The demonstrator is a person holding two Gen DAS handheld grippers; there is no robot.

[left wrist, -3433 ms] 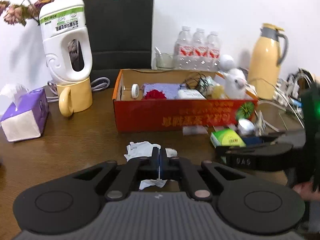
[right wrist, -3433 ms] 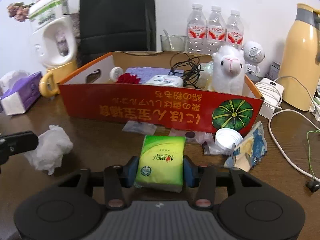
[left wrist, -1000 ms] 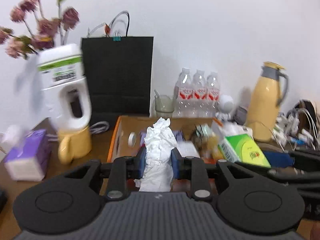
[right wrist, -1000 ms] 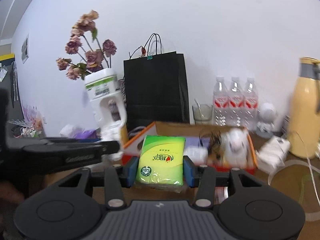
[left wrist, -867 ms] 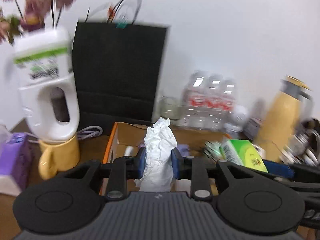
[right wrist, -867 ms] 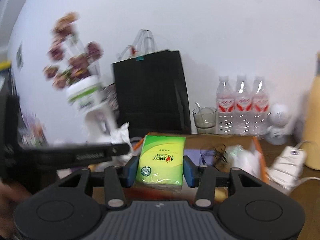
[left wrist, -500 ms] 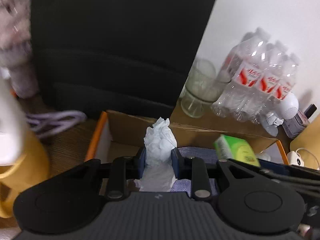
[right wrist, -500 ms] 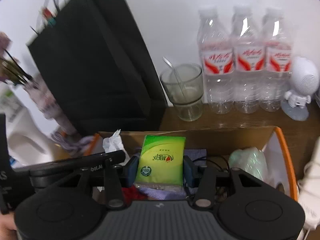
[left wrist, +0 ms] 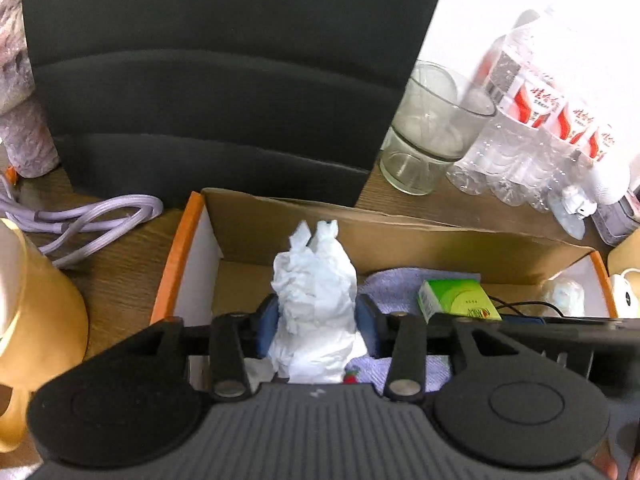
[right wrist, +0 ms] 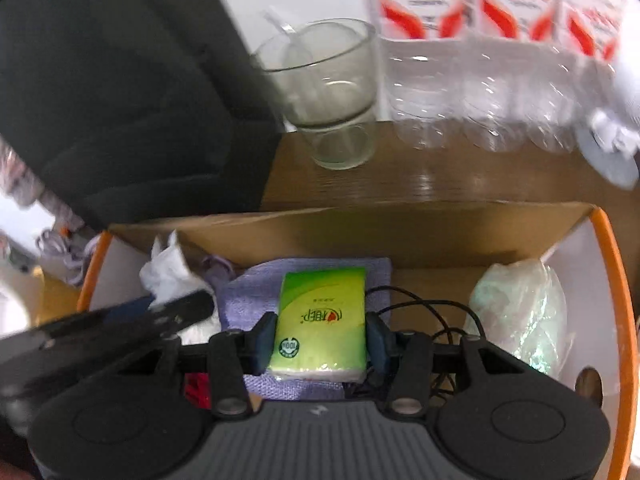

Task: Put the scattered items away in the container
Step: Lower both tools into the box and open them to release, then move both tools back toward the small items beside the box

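Crumpled white tissue paper (left wrist: 316, 300) stood upright, long axis vertical, between the blue pads of the left gripper (left wrist: 317, 326), whose jaws had just been opening and no longer pressed it, over the orange-rimmed cardboard box (left wrist: 400, 236). Right gripper (right wrist: 320, 342) clamped a green rectangular tissue packet (right wrist: 322, 316), long axis pointing away along the fingers, above a lilac cloth (right wrist: 256, 284) inside that box.

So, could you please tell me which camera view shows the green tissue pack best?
The right wrist view: the green tissue pack lies face-up, centred between the right tongs above the box. The left wrist view shows it only at an angle, partly hidden.
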